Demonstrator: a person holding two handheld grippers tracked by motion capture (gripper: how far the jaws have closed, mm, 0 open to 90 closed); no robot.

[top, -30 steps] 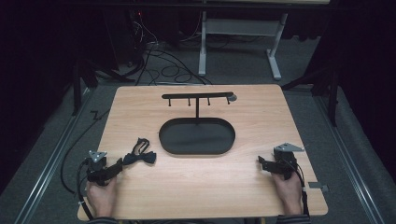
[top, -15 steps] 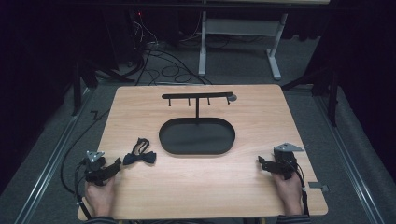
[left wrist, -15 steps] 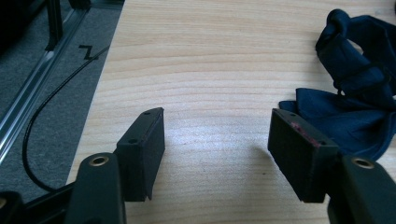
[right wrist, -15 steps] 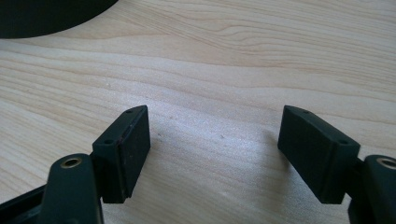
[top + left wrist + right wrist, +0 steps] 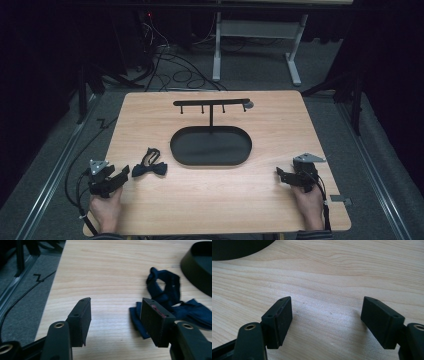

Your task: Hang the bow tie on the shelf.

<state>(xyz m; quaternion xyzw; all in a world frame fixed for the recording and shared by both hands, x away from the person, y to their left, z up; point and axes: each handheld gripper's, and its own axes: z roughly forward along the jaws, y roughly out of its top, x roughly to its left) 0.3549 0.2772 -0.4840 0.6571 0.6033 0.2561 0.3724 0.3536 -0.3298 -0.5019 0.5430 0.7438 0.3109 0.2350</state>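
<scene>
Lying flat near the left front corner of the pale wooden surface (image 5: 210, 200), the dark blue bow tie (image 5: 150, 169) sits just ahead of the left gripper (image 5: 119, 176), well placed for a pick-up from that side. Its soft, matte cloth folds into two flat wings, and its neck strap loops up loosely behind the knot, so it will likely sag and drape once lifted. In the left gripper view the bow tie (image 5: 172, 307) lies beyond and partly behind the right-hand one of the fingers (image 5: 156, 320); nothing is between them. The fingers have just been closing a little, yet they stand apart and grasp nothing. Judging by this, the reach for the cloth is at hand but no grip is made. Behind the tie stands a black stand (image 5: 211, 107), a thin upright post with a crossbar that carries small hooks, rising from the back of a shallow oval tray (image 5: 211, 147) of smooth, dull black material; the hooks look meant to take the strap. The right gripper (image 5: 281, 175) rests near the right front edge, well apart from the tie, its blocky black fingers (image 5: 278, 320) released over bare wood grain, seemingly waiting.
</scene>
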